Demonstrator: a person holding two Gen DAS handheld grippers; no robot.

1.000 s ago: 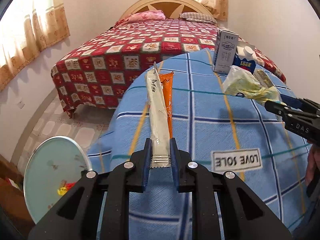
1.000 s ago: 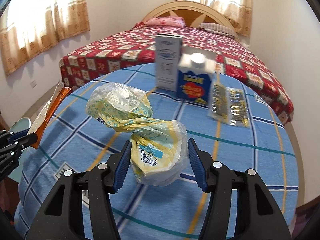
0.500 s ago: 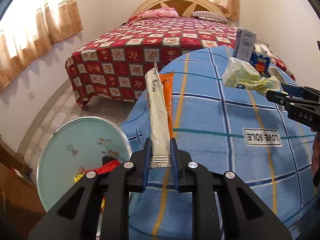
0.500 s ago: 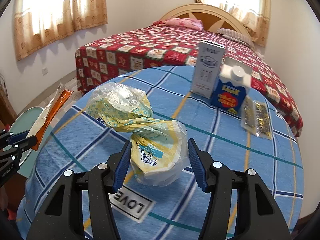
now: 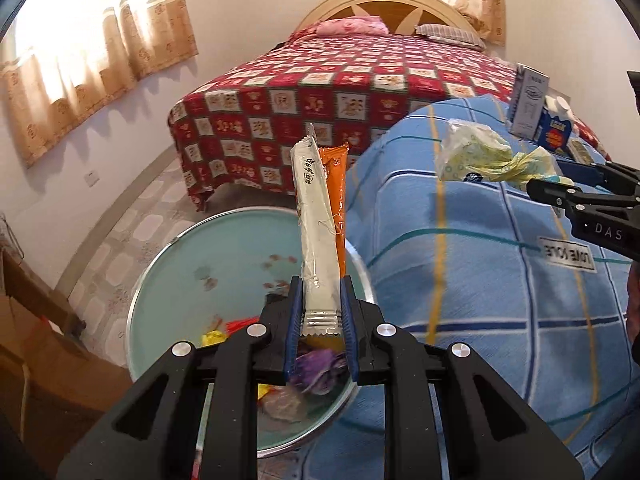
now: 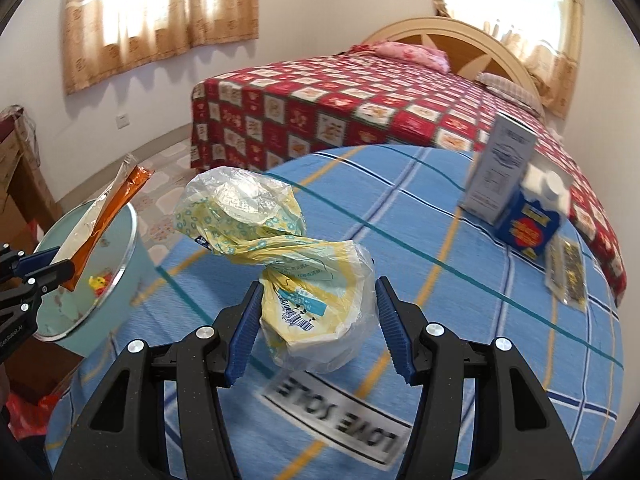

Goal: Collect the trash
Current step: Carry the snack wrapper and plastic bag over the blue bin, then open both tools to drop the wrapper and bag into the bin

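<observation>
Wrappers clamped in the left gripper's jaws hang over the bin, ready to drop; right gripper jaws squeeze the crumpled bag above the desk.

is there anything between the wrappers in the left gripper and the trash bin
Nothing visible. The white and orange wrappers hang in the left gripper right over the open bin, its mouth uncovered.

Our left gripper clamps two long sachets, a white foil sachet and an orange foil sachet behind it, upright between the blue pads. Directly beneath us sits a round pale-green trash bin. Right of us, the right gripper carries a crumpled yellow plastic bag over the blue checked tablecloth.
</observation>
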